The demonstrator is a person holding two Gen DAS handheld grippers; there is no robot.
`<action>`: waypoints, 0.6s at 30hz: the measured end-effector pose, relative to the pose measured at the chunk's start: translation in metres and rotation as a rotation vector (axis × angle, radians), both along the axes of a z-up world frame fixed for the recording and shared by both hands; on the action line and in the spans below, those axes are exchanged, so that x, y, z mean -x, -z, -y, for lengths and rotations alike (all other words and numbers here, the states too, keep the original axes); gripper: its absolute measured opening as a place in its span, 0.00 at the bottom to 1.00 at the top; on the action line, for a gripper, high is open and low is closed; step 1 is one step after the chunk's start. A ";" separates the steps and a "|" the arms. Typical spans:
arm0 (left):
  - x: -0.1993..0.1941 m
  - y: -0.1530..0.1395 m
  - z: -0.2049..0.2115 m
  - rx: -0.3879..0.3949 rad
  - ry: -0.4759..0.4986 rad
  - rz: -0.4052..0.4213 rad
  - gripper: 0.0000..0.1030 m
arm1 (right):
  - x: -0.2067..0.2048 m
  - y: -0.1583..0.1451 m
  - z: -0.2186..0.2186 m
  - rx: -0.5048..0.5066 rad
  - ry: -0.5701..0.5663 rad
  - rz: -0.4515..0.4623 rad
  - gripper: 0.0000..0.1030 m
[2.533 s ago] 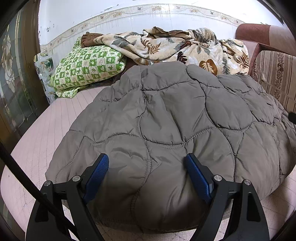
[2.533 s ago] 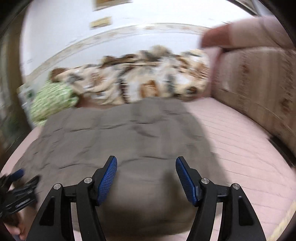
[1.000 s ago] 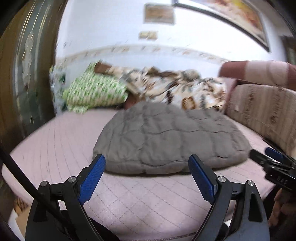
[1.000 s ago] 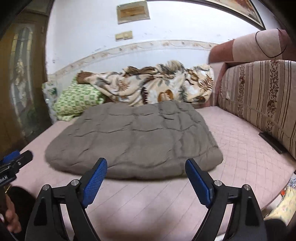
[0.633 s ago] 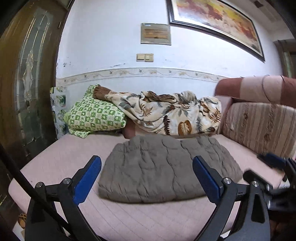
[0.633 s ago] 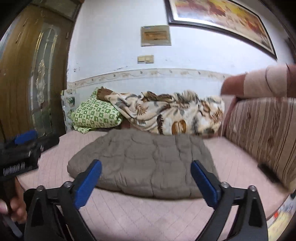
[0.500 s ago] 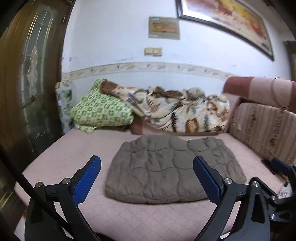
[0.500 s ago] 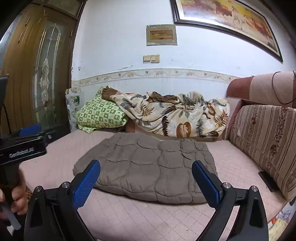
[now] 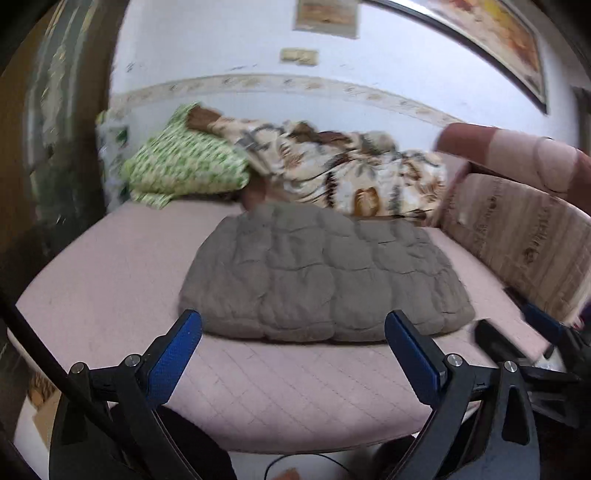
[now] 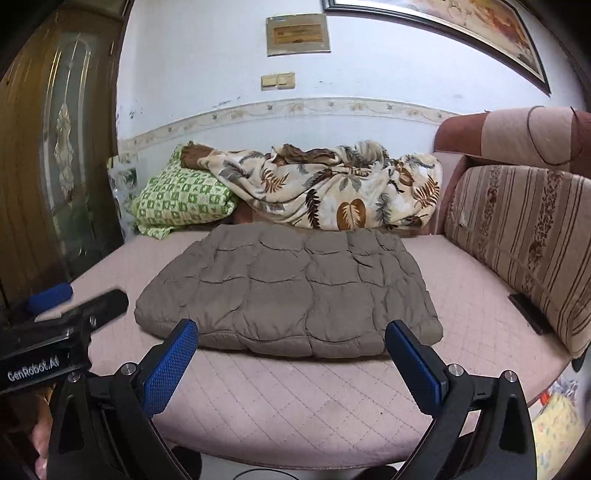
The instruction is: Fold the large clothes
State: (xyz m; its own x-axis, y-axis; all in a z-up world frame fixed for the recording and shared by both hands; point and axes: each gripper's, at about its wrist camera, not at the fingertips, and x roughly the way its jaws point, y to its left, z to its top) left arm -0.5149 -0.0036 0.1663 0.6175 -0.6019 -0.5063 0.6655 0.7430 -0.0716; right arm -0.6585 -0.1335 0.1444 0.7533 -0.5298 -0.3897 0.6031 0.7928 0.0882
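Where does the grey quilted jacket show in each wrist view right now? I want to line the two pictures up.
Left wrist: the grey quilted jacket lies folded at the picture's centre on the pink bed cover, beyond the open left gripper.
Right wrist: it lies at the centre, beyond the open right gripper.
Shared landmark: the leaf-print blanket, bunched right behind the jacket.

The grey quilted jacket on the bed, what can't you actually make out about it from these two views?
- Grey quilted jacket: sleeves, collar and zip hidden in both views, tucked beneath the folded bundle.
- Its far edge, right wrist view: merges with the leaf-print blanket, so touching or apart is unclear.
- Left wrist view: motion blur smears the stitching.
- Wall plaque: text too small.
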 end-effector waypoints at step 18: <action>-0.035 0.062 0.025 -0.235 -0.049 -0.074 0.96 | -0.010 0.017 0.003 0.011 -0.005 -0.051 0.99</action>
